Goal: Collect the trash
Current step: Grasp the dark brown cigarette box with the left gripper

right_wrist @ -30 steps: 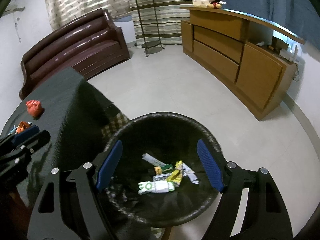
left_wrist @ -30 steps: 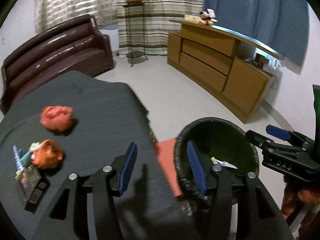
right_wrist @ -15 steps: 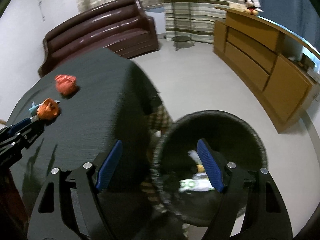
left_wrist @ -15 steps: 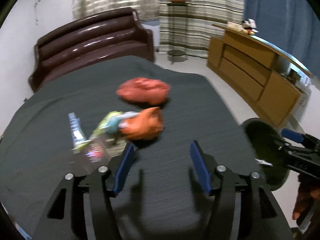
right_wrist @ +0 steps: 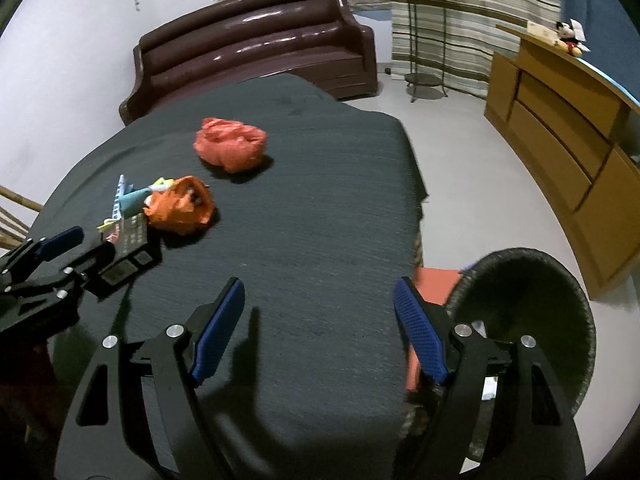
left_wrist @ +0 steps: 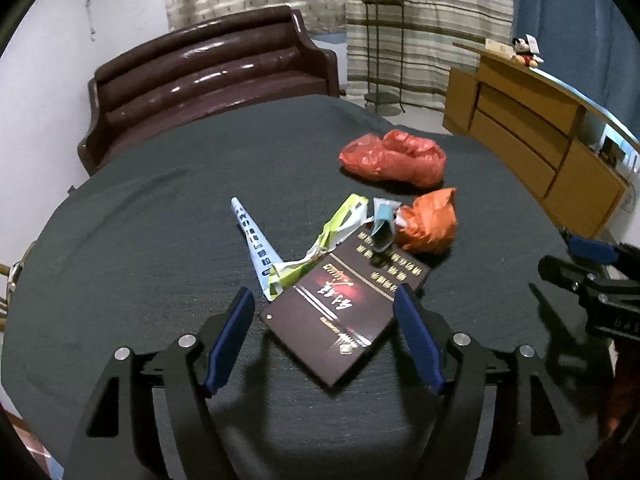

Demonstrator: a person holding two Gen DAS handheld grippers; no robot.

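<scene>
On the dark cloth-covered table (left_wrist: pixel 140 240) lie a red plastic bag (left_wrist: pixel 394 157), an orange crumpled bag (left_wrist: pixel 430 224), a flat dark box (left_wrist: pixel 342 308), a green-white wrapper (left_wrist: pixel 332 236) and a pale blue paper strip (left_wrist: pixel 256 240). My left gripper (left_wrist: pixel 324 336) is open, its fingers either side of the dark box's near end. My right gripper (right_wrist: pixel 320 328) is open and empty above the table's right part. The black trash bin (right_wrist: pixel 532 304) stands on the floor to its right. The red bag (right_wrist: pixel 231 148) and orange bag (right_wrist: pixel 182 204) also show in the right wrist view.
A brown sofa (left_wrist: pixel 208 84) stands behind the table. A wooden sideboard (left_wrist: pixel 540 128) runs along the right wall. A plant stand (left_wrist: pixel 384 40) stands by the striped curtains. An orange-red object (right_wrist: pixel 432 284) sits between table and bin.
Both grippers swung left from the bin toward the table. My left gripper moved in on the trash pile and now straddles the dark box. Both stayed open.
</scene>
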